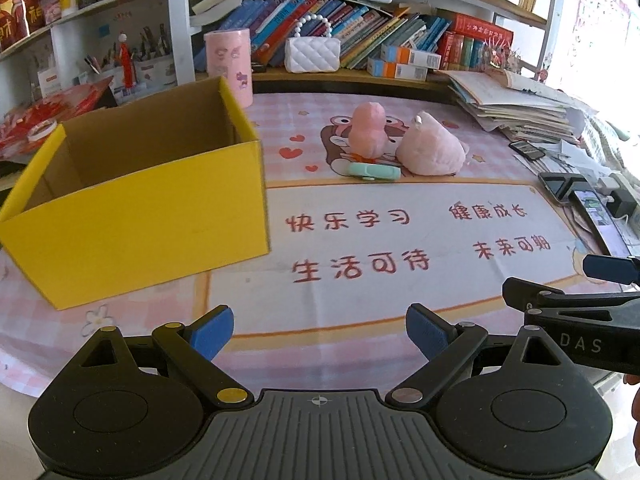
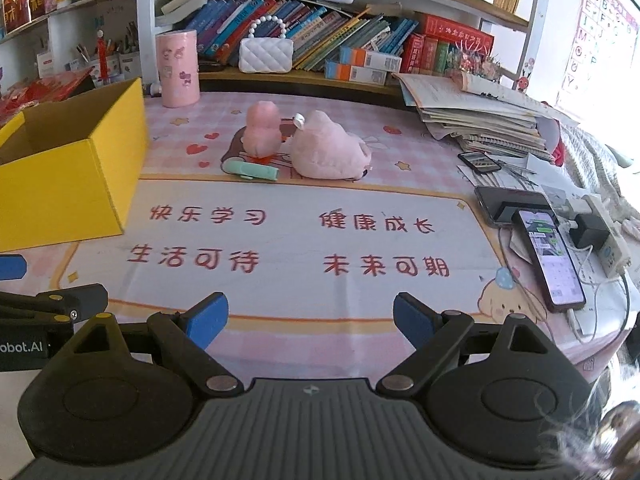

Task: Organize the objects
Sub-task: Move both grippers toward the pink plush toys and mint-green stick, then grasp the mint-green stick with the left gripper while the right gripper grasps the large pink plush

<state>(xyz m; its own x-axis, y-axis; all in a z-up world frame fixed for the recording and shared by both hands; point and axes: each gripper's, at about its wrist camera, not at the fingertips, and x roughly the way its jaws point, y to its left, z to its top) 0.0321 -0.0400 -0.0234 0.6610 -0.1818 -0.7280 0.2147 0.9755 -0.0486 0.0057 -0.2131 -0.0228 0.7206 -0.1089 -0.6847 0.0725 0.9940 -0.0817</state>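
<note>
- Left wrist view: we see our left gripper low over the near edge of the pink table mat, its blue-padded fingers spread wide with nothing between them.
- The yellow cardboard box stands on the left with its top open, near the gripper.
- Farther off, mid-table, a small pink plush toy stands just left of a larger pink plush toy; a mint-green toy lies in front of the small one.
- At the right edge, part of our right gripper shows.
- Right wrist view: our right gripper also hovers at the near edge, jaws parted and holding nothing.
- The box sits on the left; the small plush, large plush and mint-green toy cluster beyond the mat's red lettering.
- A lit phone lies on the right, and a pink canister stands far left by the bookshelf.
</note>
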